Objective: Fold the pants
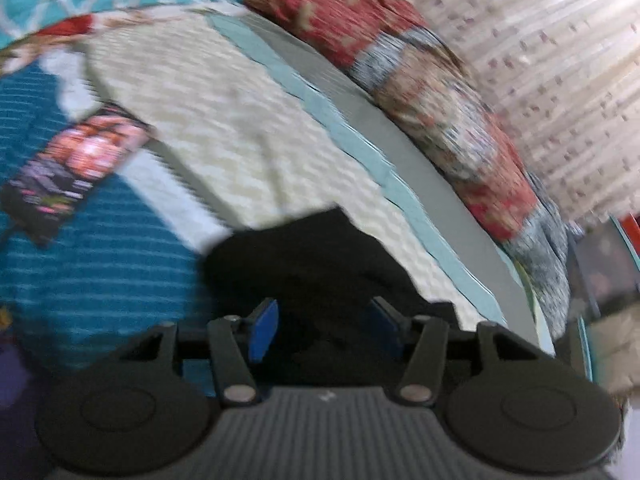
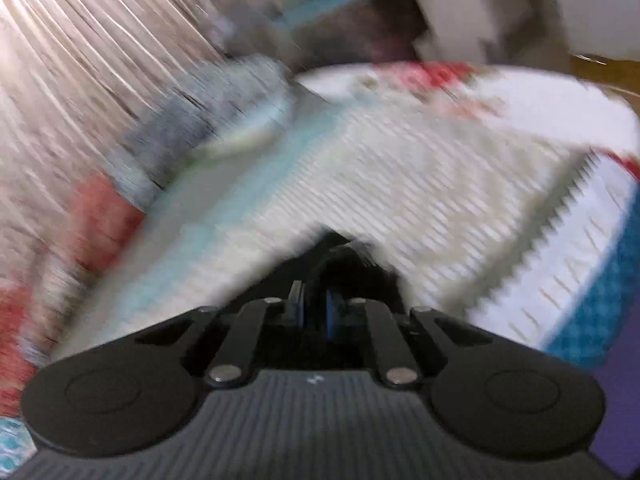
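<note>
The right claw point(image 2: 314, 314) is clenched, seemingly on a fold of the black pants point(image 2: 344, 264), probably to drag it. The left claw point(image 1: 324, 330) stands released over the same cloth, ready to bite.

Home bedroom, quilted bedspread point(image 1: 224, 128), patterned pillows point(image 1: 452, 120), pale curtain point(image 1: 560, 60)

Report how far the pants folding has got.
Done: nothing clearly; the black pants lie bunched on the cream blanket. In hand: right claw is nearly shut on black cloth; left claw stands open over it. Left: the folds themselves.
</note>
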`<state>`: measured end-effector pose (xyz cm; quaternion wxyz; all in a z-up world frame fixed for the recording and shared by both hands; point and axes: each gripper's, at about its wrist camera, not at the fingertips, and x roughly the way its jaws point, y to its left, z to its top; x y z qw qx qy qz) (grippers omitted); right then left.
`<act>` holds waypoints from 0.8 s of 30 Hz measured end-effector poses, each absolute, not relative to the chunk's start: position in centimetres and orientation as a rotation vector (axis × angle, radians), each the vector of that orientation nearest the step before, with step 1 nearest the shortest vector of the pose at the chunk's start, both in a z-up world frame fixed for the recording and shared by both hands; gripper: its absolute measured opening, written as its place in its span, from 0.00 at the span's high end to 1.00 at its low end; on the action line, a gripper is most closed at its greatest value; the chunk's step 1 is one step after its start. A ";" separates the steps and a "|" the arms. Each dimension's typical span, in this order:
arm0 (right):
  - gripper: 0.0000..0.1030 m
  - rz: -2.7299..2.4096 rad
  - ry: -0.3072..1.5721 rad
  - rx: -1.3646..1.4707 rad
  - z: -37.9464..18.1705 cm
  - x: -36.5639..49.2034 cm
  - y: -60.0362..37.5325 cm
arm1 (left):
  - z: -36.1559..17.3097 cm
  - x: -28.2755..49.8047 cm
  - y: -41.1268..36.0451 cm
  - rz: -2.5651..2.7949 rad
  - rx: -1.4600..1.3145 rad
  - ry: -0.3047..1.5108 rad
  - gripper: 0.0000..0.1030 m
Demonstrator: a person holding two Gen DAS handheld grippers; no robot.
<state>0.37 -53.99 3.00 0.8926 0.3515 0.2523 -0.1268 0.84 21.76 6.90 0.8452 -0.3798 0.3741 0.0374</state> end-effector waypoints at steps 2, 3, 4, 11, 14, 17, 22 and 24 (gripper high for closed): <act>0.88 -0.181 0.378 0.770 5.2 -0.4 -54.8 | 6.7 2.4 19.2 0.042 -0.776 0.800 0.51; 0.88 -0.141 0.303 0.792 5.9 -0.8 -55.3 | 6.5 3.2 17.8 0.021 -0.756 0.810 0.51; 0.88 -0.098 0.243 0.822 6.1 -1.0 -56.1 | 6.2 3.9 16.6 0.010 -0.737 0.824 0.51; 0.65 -0.324 0.554 0.765 -1.2 1.5 -58.5 | 3.2 6.8 10.8 -0.027 -0.672 0.943 0.51; 0.29 -0.267 0.495 0.854 -2.2 -0.3 -58.6 | 2.7 6.8 9.9 -0.026 -0.635 0.969 0.51; 0.27 -0.249 0.543 0.742 -2.0 0.7 -56.7 | 2.5 6.8 9.9 -0.014 -0.634 0.983 0.50; 0.66 -0.259 0.670 0.503 -1.3 3.9 -53.0 | 2.4 6.8 9.6 -0.003 -0.649 0.986 0.50; 0.67 -0.263 0.625 0.493 0.8 3.7 -53.0 | 2.5 6.7 9.3 0.001 -0.639 0.993 0.50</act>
